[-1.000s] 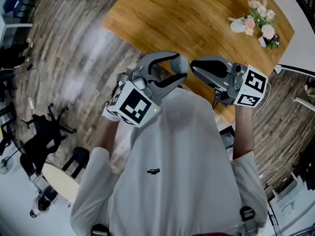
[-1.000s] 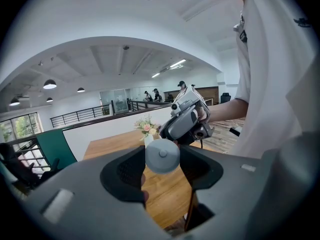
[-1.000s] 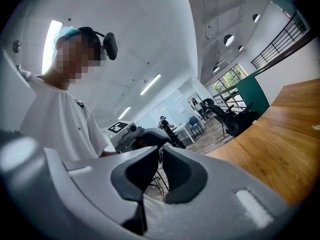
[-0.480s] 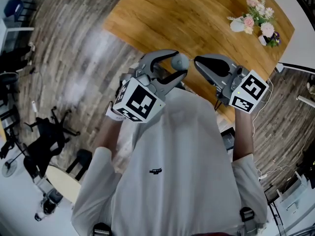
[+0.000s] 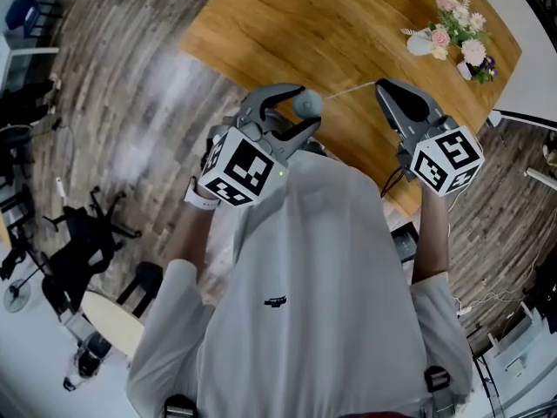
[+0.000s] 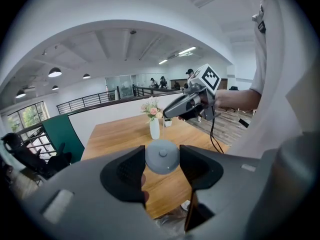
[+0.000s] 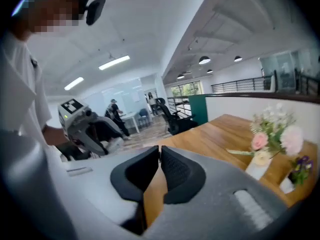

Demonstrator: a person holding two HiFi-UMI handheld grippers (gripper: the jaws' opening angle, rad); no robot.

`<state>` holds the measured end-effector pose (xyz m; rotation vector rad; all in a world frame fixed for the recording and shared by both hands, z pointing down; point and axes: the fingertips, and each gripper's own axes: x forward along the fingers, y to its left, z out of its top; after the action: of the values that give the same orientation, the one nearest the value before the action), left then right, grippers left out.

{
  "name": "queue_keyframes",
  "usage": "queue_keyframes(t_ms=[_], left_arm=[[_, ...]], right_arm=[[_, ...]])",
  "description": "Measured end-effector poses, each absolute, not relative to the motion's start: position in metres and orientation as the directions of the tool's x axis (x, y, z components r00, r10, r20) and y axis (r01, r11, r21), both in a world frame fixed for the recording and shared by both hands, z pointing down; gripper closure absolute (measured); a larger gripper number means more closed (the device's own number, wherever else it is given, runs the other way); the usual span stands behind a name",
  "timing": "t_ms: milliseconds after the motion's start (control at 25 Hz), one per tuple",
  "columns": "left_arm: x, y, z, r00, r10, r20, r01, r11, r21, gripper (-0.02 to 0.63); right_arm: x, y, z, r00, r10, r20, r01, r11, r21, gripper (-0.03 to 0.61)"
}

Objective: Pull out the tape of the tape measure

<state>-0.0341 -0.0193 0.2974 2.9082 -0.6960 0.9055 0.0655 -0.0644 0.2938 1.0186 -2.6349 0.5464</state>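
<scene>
1. Grip, left gripper [image 6: 162, 160]: my jaws stand wide and clamp the tape measure [image 5: 306, 104] from both sides. It is a round grey case with a small hub at its centre. I hold it in the air in front of my chest, above the table near the edge closest to me.
2. Grip, right gripper [image 7: 160, 149]: my jaws are pinched almost together on the end of the tape [image 5: 351, 91]. In the head view the tips stand to the right of the case, apart from it.
3. Tape: a thin pale strip, drawn out of the case in a straight line to my right gripper's tips. It is too fine to make out between the pads in the right gripper view.
4. Table [image 5: 287, 24]: warm brown wood, lying under and beyond both grippers.
5. Vase [image 5: 422, 46]: white, with pink and white flowers, at the table's far right corner. A small pot [image 5: 466, 72] with purple flowers stands just beside it.
6. Floor [image 5: 130, 103]: grey-brown planks to the left of the table. A black chair [image 5: 74, 242] stands on it, well apart from the table.
</scene>
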Motion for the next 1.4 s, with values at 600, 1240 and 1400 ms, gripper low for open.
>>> queue_keyframes(t_ms=[600,1240,1400], left_arm=[[-0.050,-0.018,0.318,0.704,-0.370,0.606,-0.403,-0.911,-0.087,0.377],[-0.054,-0.011,0.326,0.711,-0.337,0.617,-0.397,-0.917,-0.043,0.377],[-0.051,-0.013,0.324,0.705,-0.344,0.620,-0.392,-0.918,-0.064,0.377]], right_arm=[[0.173,-0.099,0.304,-0.329,-0.829,0.453,-0.923,0.384,0.033,0.560],[0.239,-0.111,0.288,-0.021,-0.929,0.369,-0.977,0.096,0.188,0.560],[0.224,-0.109,0.298,-0.107,-0.912,0.395,-0.983,0.157,0.096,0.560]])
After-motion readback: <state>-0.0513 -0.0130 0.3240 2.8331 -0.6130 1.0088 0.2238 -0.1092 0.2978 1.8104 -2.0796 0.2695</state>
